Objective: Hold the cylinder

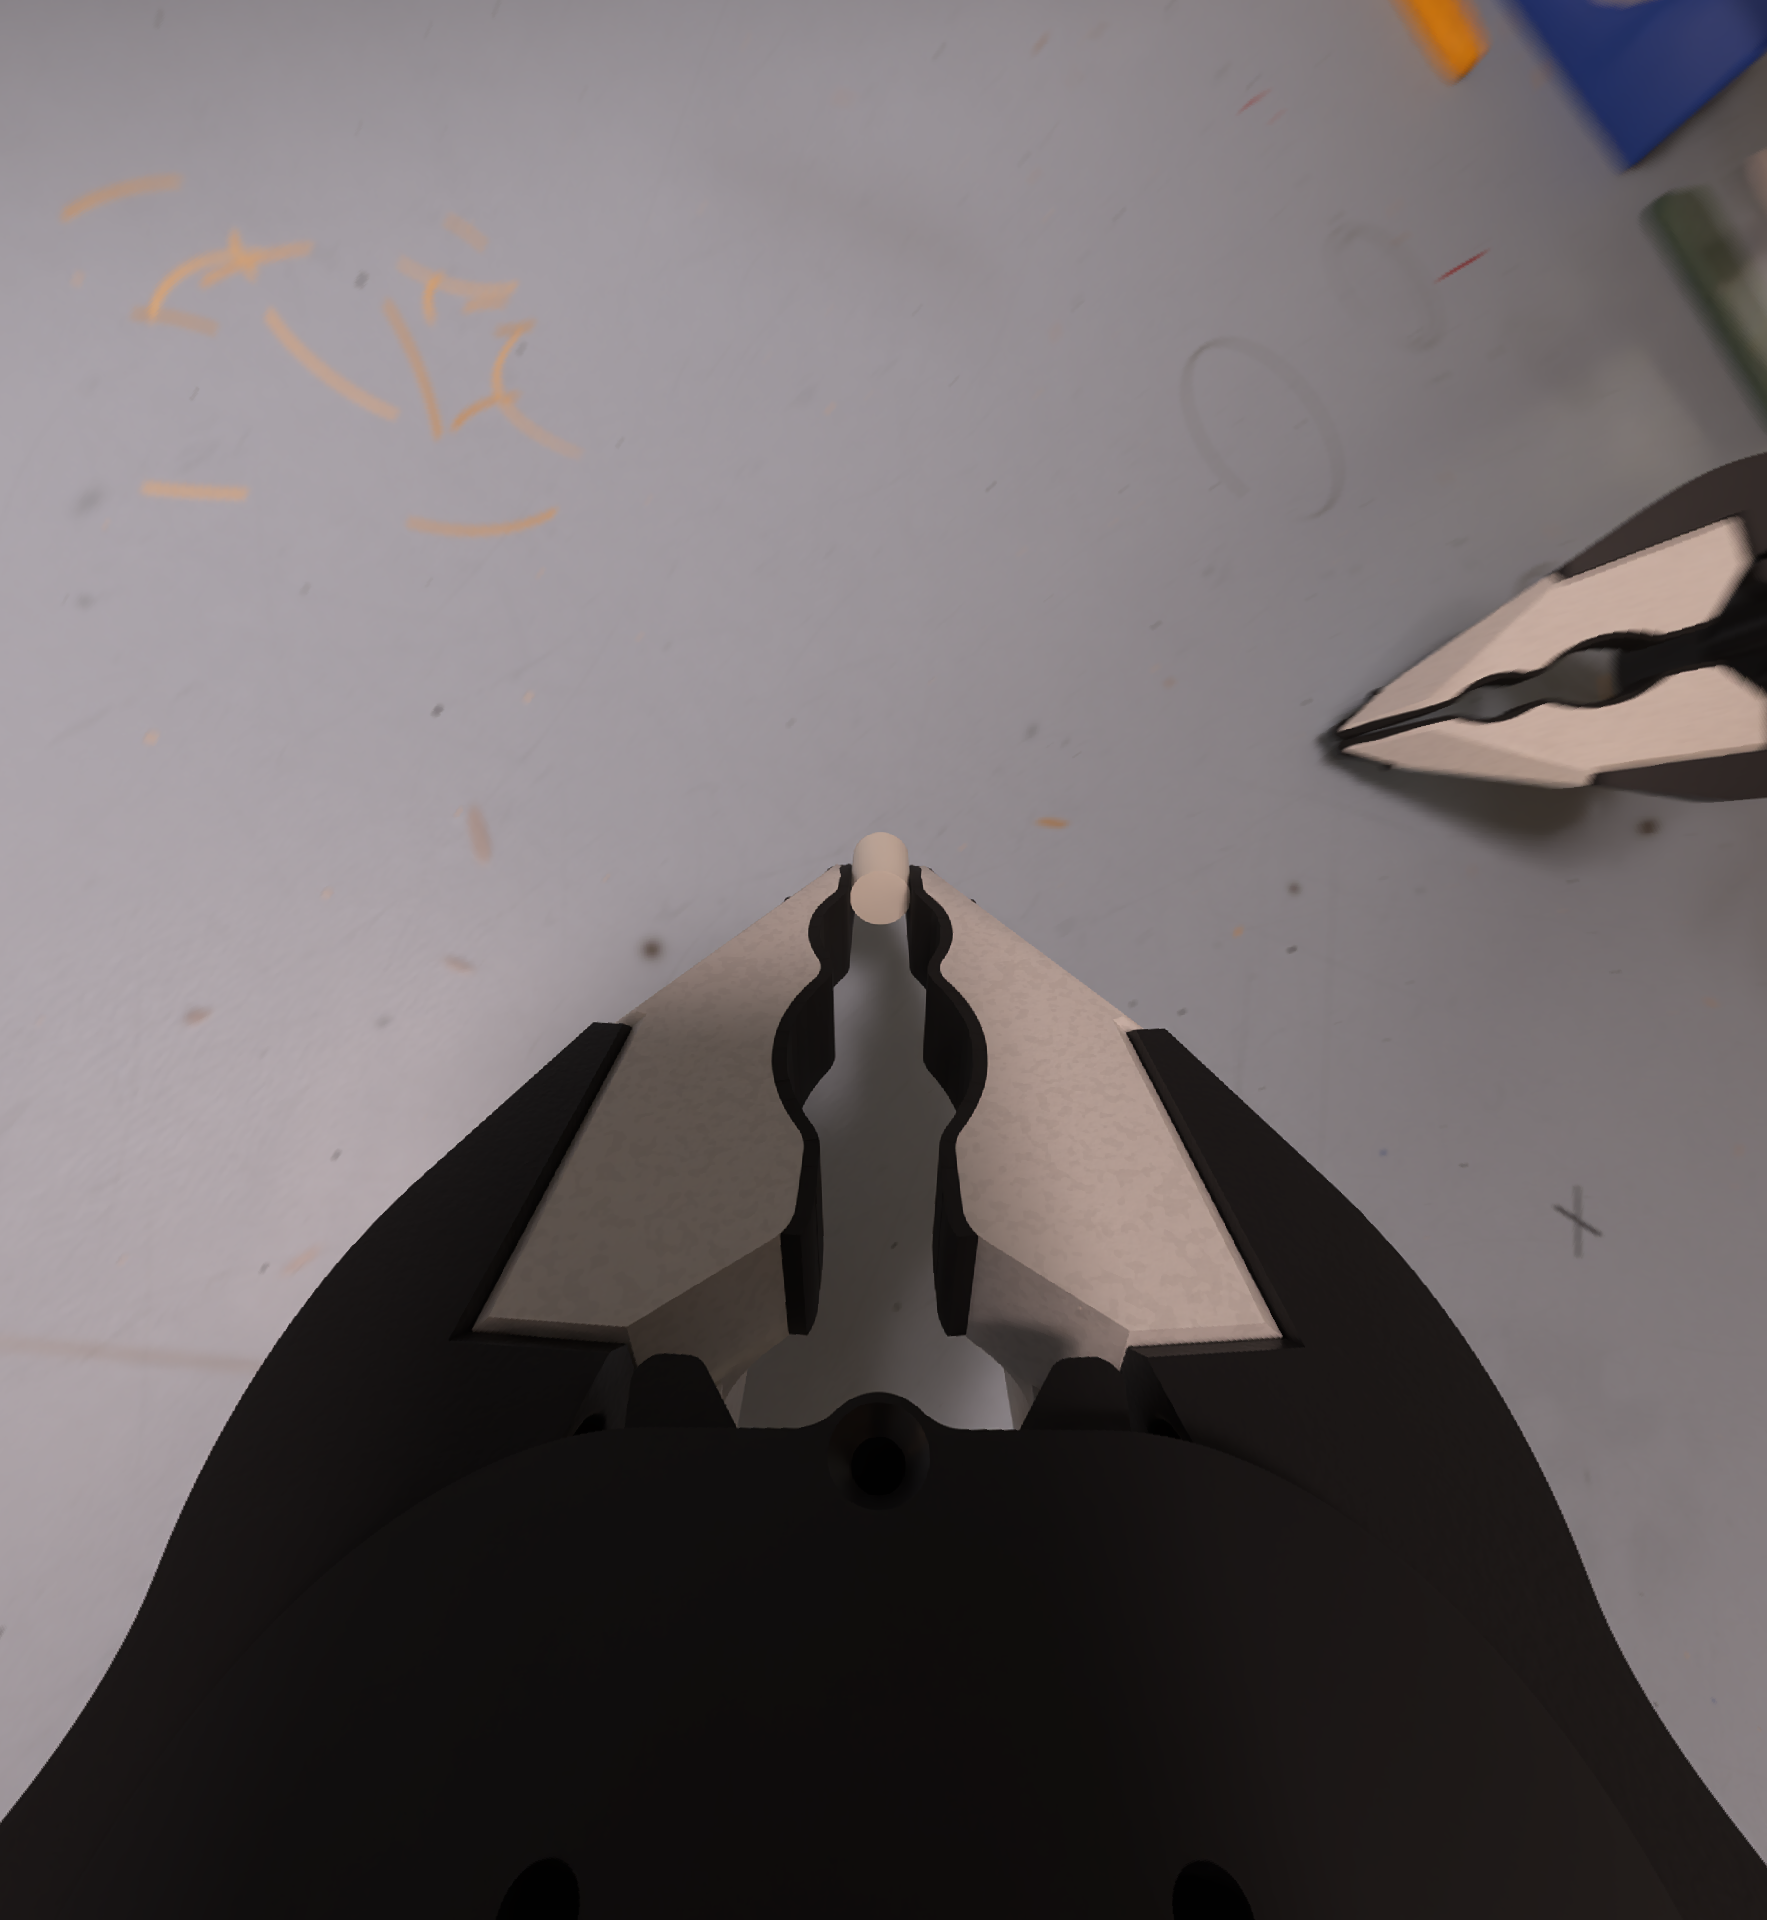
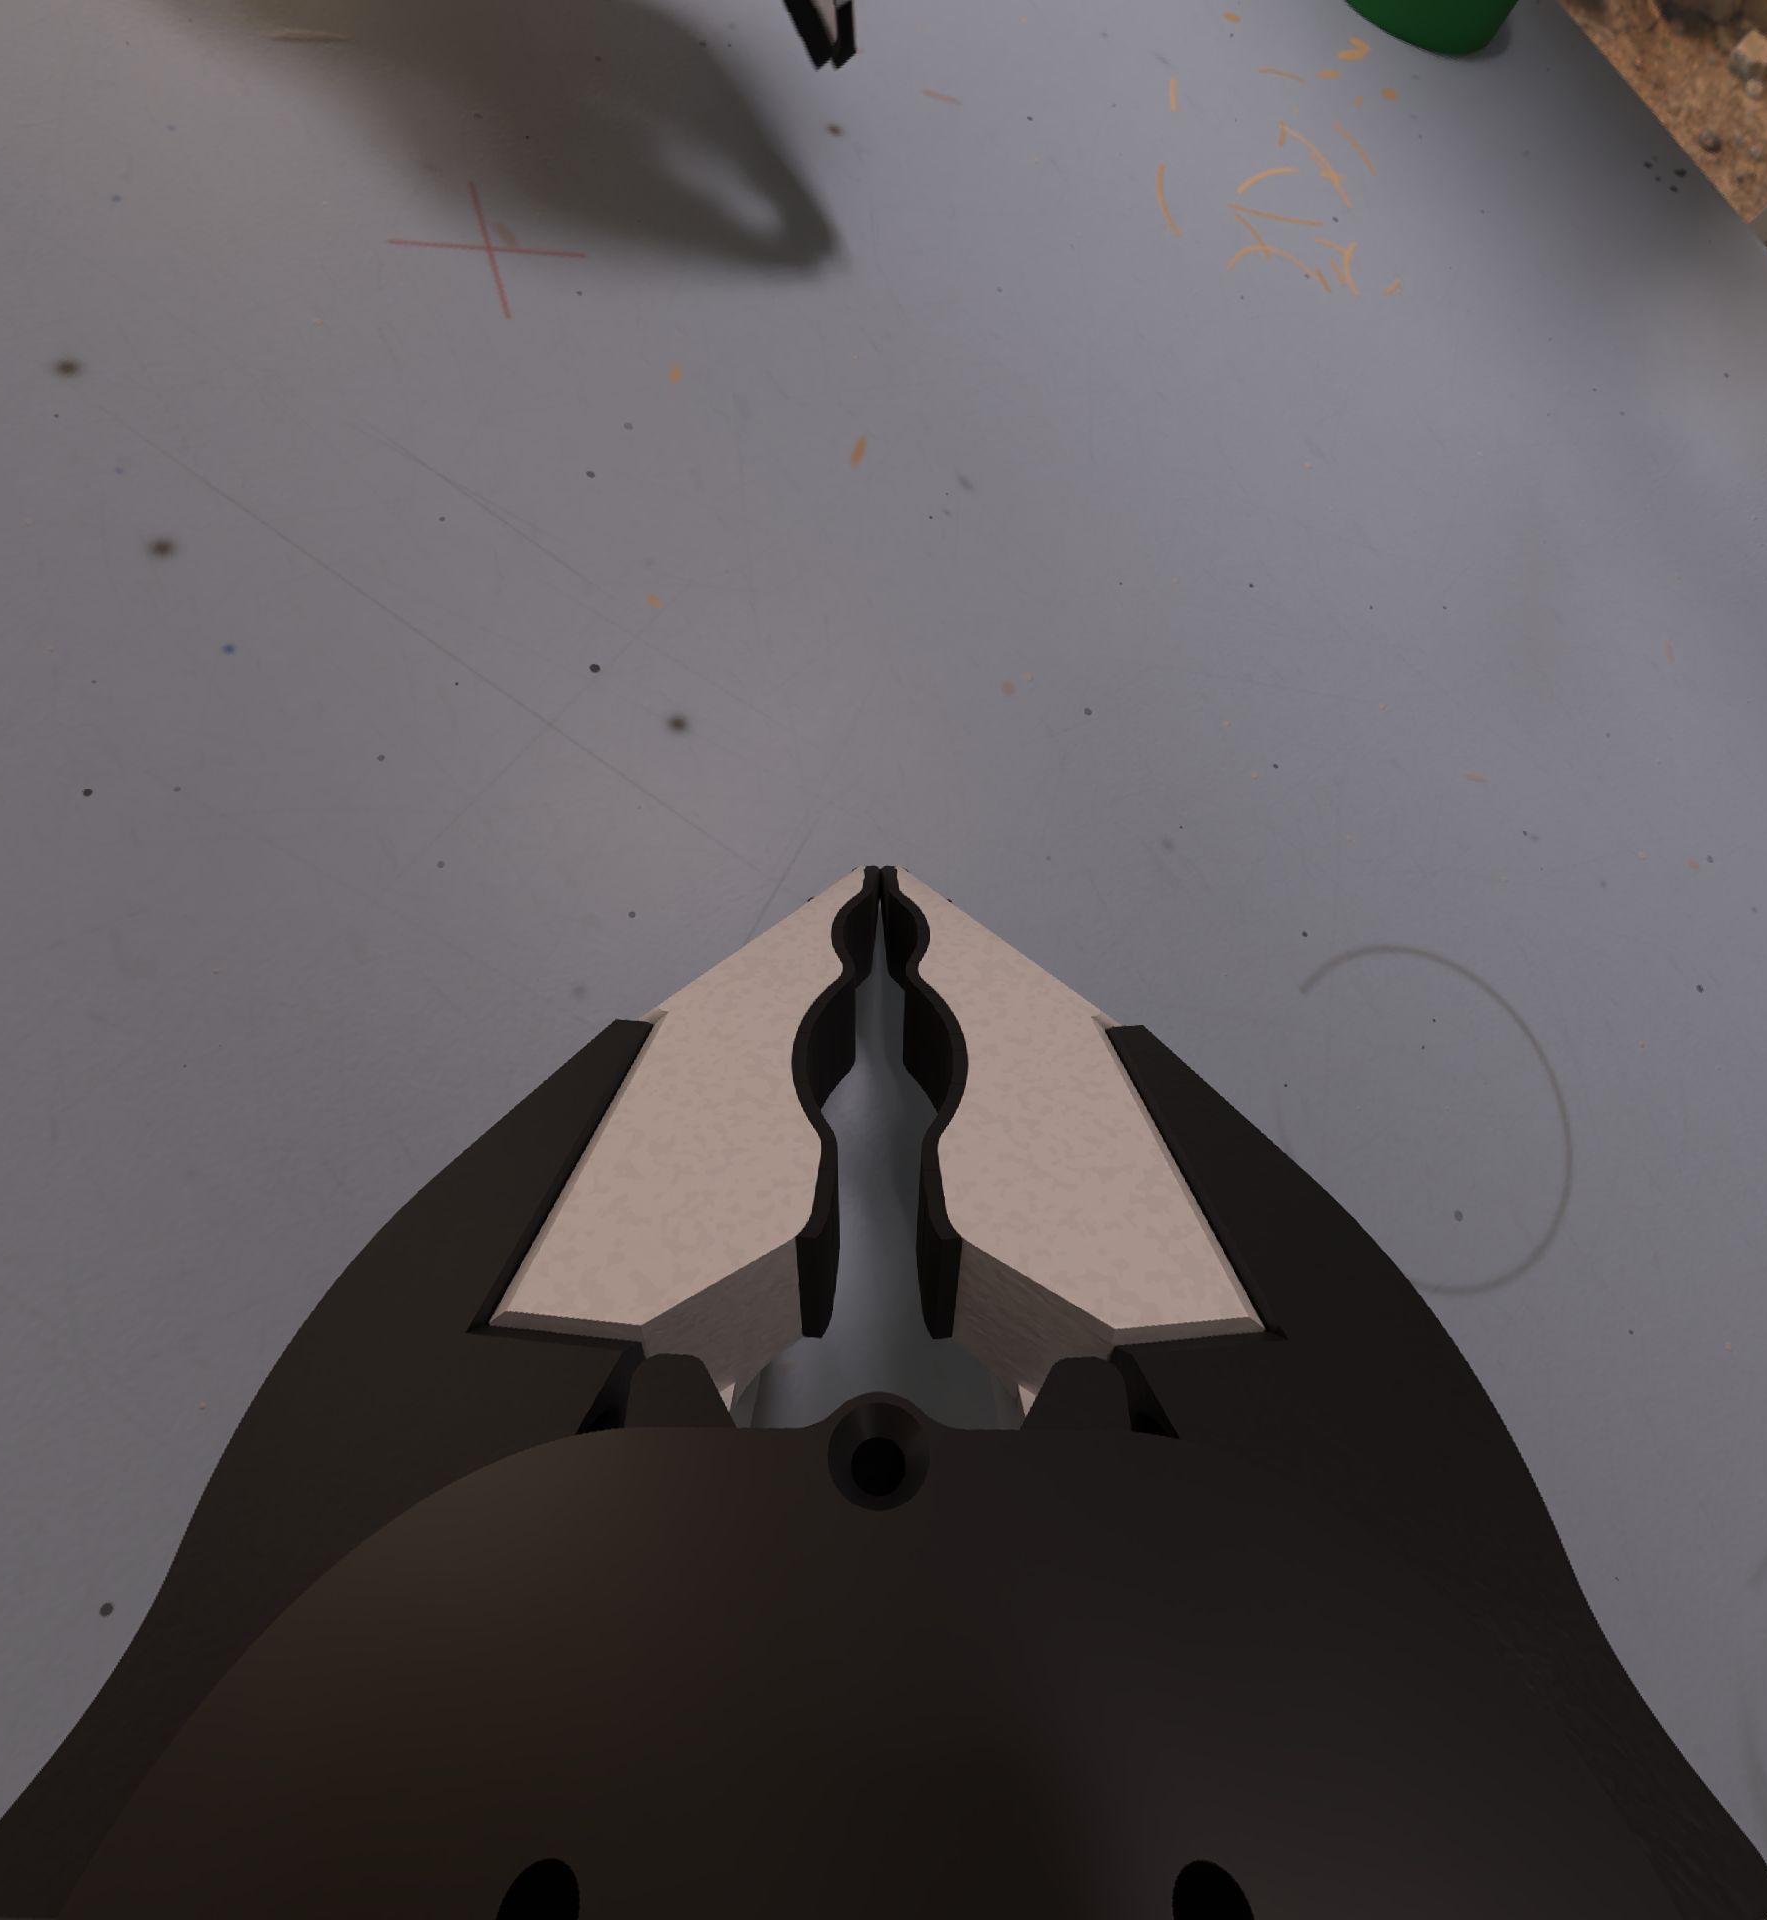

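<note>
A small off-white cylinder [image 1: 878, 883] sits between the fingertips of my left gripper [image 1: 878, 891], which is shut on it; the cylinder points forward past the tips, above the grey table [image 1: 858, 520]. My right gripper [image 2: 878, 878] is shut and empty, its tips touching. The right gripper also shows in the left wrist view [image 1: 1378, 736] at the right, apart from the cylinder. The tips of the left gripper show at the top edge of the right wrist view [image 2: 825, 36], with their shadow on the table.
A blue box [image 1: 1679, 62], an orange piece [image 1: 1445, 36] and green and pale tubes [image 1: 1752, 301] lie at the far right. A green object [image 2: 1435, 23] stands at the table's top right, near the table edge [image 2: 1689, 197].
</note>
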You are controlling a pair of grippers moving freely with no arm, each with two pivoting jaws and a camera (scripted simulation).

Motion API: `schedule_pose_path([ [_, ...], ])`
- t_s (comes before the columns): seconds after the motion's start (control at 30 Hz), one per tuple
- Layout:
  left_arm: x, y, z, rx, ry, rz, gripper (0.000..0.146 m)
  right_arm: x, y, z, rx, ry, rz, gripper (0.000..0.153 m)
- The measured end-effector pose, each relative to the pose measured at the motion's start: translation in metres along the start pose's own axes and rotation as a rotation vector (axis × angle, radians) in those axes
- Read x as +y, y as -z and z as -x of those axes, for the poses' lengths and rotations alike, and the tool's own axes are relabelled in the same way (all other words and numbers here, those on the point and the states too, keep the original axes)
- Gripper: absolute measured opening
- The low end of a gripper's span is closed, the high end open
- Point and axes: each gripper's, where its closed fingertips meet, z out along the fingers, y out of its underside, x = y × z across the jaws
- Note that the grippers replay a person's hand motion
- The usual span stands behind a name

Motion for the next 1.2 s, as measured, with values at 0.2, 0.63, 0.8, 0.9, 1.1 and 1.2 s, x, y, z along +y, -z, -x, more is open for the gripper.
schedule_pose_path([
  [0.2, -0.048, 0.007, -0.037, 0.248, -0.032, -0.288, 0.009, -0.015, 0.001, 0.004, -0.034, 0.067, -0.002, 0.000],
  [0.63, -0.085, 0.048, -0.032, 0.491, 0.125, -0.666, 0.009, -0.179, -0.039, -0.011, 0.350, 0.638, -0.609, 0.000],
  [0.8, -0.086, 0.048, -0.021, 0.456, 0.175, -0.677, 0.009, -0.198, -0.059, -0.023, 0.298, 0.481, -0.631, 0.013],
  [0.9, -0.085, 0.043, -0.021, 0.453, 0.180, -0.654, 0.009, -0.197, -0.065, -0.033, 0.284, 0.433, -0.646, 0.014],
  [1.1, -0.081, 0.033, -0.028, 0.469, 0.166, -0.597, 0.009, -0.184, -0.069, -0.036, 0.260, 0.427, -0.610, 0.014],
  [1.2, -0.080, 0.031, -0.033, 0.480, 0.143, -0.580, 0.009, -0.182, -0.069, -0.034, 0.240, 0.416, -0.615, 0.009],
])
